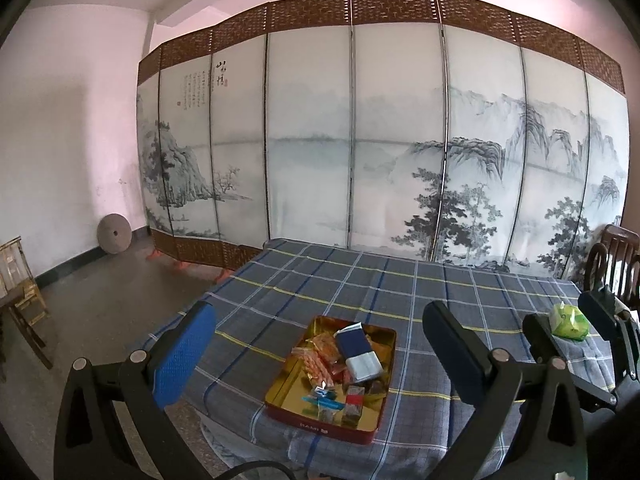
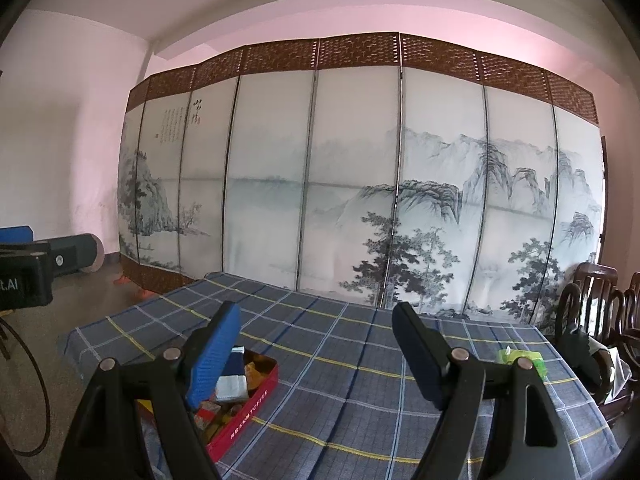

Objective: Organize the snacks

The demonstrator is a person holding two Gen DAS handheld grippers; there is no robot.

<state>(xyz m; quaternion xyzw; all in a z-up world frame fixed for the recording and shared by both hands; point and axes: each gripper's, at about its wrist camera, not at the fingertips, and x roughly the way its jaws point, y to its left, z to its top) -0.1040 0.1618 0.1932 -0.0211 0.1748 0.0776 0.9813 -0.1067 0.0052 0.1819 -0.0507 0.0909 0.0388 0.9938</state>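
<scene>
A red tin (image 1: pixel 320 426) with a gold inside sits on the near part of the checked tablecloth (image 1: pixel 360 280). In it lie several snacks, among them a blue and white packet (image 1: pixel 358 350) and orange wrappers (image 1: pixel 320 356). My left gripper (image 1: pixel 320 312) hovers open over the tin, with nothing between its fingers. At the right a green packet (image 1: pixel 570 322) lies on the cloth. My right gripper (image 2: pixel 316 310) is open and empty over bare cloth. In its view the tin (image 2: pixel 248 412) is at lower left, and the green packet (image 2: pixel 520 360) shows just past the right finger.
A painted folding screen (image 1: pixel 360 140) stands behind the table. Dark wooden chairs (image 2: pixel 592 308) crowd the table's right side. Left of the table is open floor (image 1: pixel 100 292), with a small wooden stand (image 1: pixel 20 280) and a round stone disc (image 1: pixel 114 234) by the wall.
</scene>
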